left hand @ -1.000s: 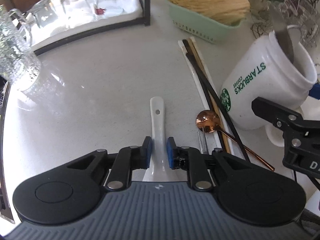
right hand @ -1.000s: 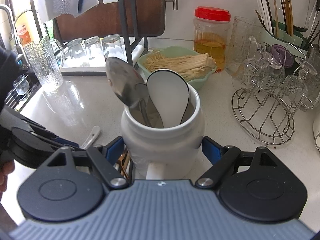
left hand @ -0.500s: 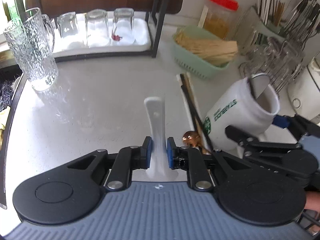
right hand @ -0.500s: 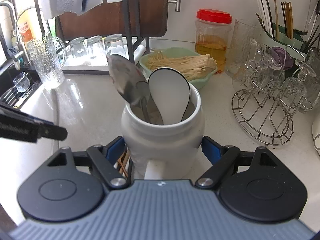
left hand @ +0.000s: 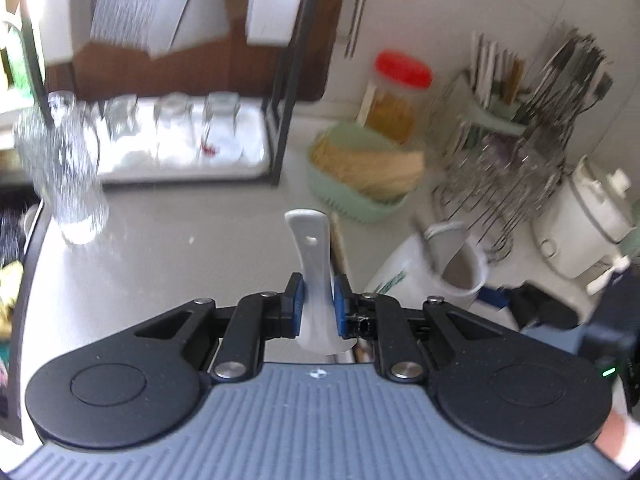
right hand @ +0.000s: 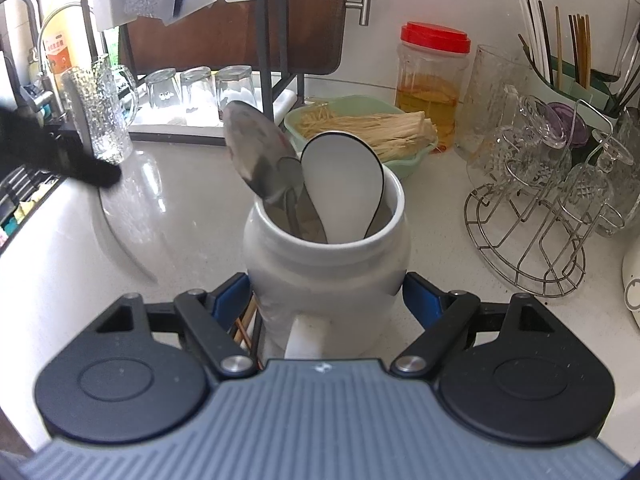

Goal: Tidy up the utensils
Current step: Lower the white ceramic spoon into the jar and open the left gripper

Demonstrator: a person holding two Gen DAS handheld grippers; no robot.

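Your left claw [left hand: 317, 300] tilts downward above the pale speckled desk [left hand: 168, 264], its 2 blue pads clenched on the narrow neck of a glossy white ceramic spoon [left hand: 314, 264], whose flat handle end points away from you, clear of the surface. Your right claw [right hand: 326, 300] also slants down, spread wide and grasping the rounded white ceramic mug [right hand: 326, 276], which stands on the desk. In the mug stand 1 polished steel ladle [right hand: 260, 156] and 1 black-rimmed white spoon [right hand: 344, 184].
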